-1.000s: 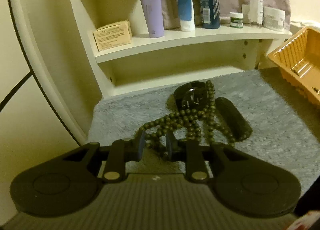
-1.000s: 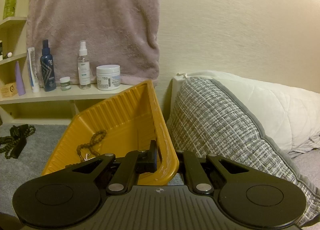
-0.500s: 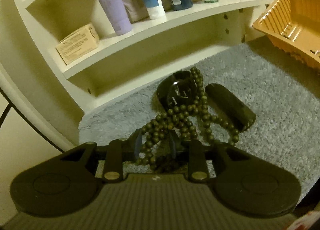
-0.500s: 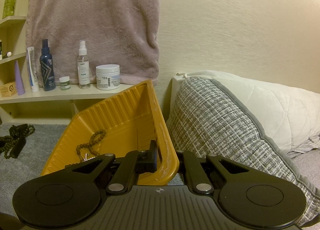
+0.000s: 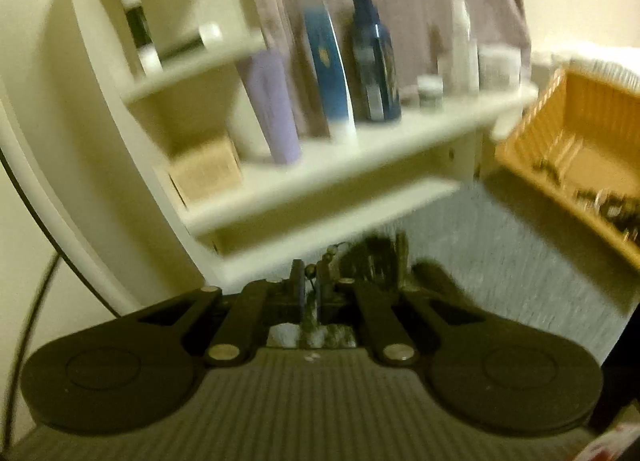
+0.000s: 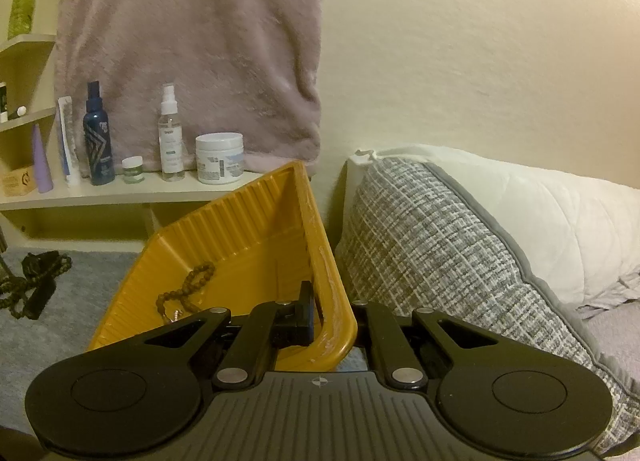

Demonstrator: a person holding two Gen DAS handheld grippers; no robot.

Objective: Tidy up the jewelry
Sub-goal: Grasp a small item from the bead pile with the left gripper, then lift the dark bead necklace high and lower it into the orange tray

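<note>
L tongs point(image 5: 310, 287) clamped on green bead strand point(image 5: 308, 313), lifted off grey rug point(image 5: 500, 261). R tongs point(image 6: 330, 321) clamped on orange tray point(image 6: 240, 245) rim, tilting it. Tray up-right of L tongs; strand hangs downward; L nearer.

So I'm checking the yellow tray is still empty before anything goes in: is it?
No: a brown bead bracelet already lies on the floor of the yellow tray, whose rim the right gripper pinches.
</note>
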